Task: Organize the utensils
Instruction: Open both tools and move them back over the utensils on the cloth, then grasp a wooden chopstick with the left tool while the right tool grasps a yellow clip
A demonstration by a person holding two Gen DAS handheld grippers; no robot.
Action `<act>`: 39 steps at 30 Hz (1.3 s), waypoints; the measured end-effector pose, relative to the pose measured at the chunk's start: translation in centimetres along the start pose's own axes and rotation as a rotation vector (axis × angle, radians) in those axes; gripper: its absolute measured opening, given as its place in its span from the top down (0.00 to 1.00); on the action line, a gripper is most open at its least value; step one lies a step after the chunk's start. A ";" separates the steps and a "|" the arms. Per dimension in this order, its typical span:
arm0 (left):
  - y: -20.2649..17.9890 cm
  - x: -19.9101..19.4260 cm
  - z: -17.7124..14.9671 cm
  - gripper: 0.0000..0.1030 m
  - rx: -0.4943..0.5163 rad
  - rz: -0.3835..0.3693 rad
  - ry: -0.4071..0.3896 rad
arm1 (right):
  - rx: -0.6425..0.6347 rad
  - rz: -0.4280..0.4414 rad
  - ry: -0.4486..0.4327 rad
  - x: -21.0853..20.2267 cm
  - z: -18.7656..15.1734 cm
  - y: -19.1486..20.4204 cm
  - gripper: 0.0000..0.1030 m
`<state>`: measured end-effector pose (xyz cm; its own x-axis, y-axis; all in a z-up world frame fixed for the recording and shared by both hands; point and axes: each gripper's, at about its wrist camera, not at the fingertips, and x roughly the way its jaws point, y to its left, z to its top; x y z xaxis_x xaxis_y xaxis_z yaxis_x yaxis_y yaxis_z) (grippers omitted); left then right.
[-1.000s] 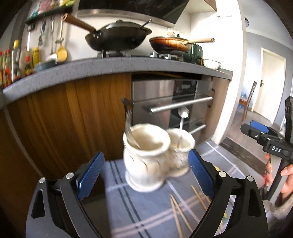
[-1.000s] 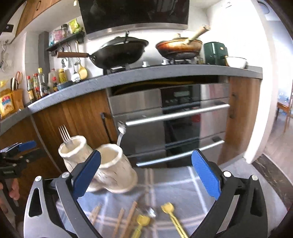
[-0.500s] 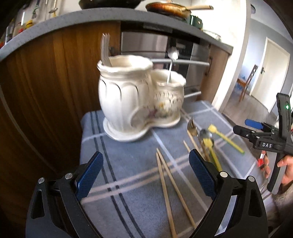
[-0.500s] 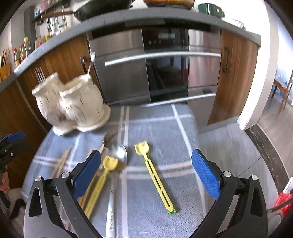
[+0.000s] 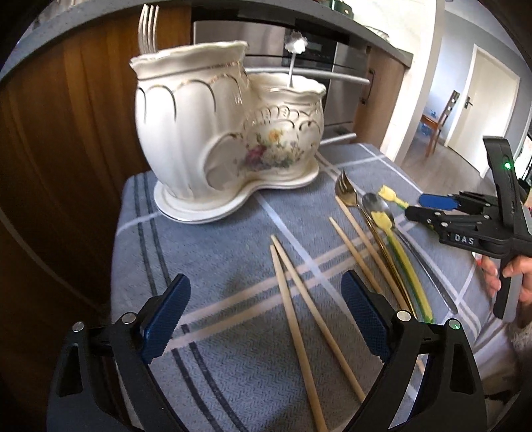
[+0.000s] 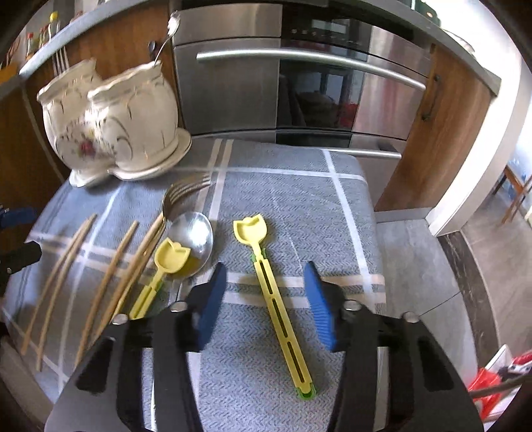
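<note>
A cream two-cup ceramic holder (image 5: 226,133) (image 6: 109,123) stands at the back left of the grey checked cloth (image 6: 299,199), with a fork (image 5: 148,26) and a spoon (image 5: 296,43) upright in it. My left gripper (image 5: 266,282) is open low over a pair of wooden chopsticks (image 5: 299,315). My right gripper (image 6: 264,269) is closing, its jaws on either side of a yellow spoon (image 6: 276,299) lying flat, and the pads stay clear of the handle. A second yellow spoon (image 6: 171,256) rests in a steel spoon (image 6: 196,232) beside a gold fork (image 6: 181,194).
More chopsticks (image 6: 109,266) lie left of the spoons. A steel oven (image 6: 299,83) and wooden cabinet fronts (image 5: 66,133) rise just behind the cloth. The cloth's right edge drops to a grey floor (image 6: 415,266). A red object (image 6: 492,382) sits at the lower right.
Both grippers have come down and tipped toward the cloth, nearer the utensils. The right gripper's jaws have narrowed around the yellow spoon. The left jaws keep their width.
</note>
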<state>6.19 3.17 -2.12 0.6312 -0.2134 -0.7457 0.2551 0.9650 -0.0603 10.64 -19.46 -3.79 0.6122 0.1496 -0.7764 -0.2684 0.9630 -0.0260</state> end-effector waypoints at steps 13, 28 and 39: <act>-0.2 1.6 -0.9 0.58 0.017 -0.048 0.110 | 0.014 0.041 0.024 0.6 -0.2 0.2 0.89; -2.4 2.0 -0.8 0.91 0.136 0.044 0.163 | 0.034 0.090 0.005 0.1 -0.6 0.2 0.91; -1.6 0.1 -0.5 0.94 0.093 -0.016 0.071 | 0.125 0.167 -0.106 -2.1 -0.3 -1.3 0.91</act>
<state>5.51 1.68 -2.45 0.5738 -0.2143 -0.7904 0.3339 0.9425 -0.0131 9.48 -21.14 -2.32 0.6438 0.3253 -0.6926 -0.2822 0.9423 0.1802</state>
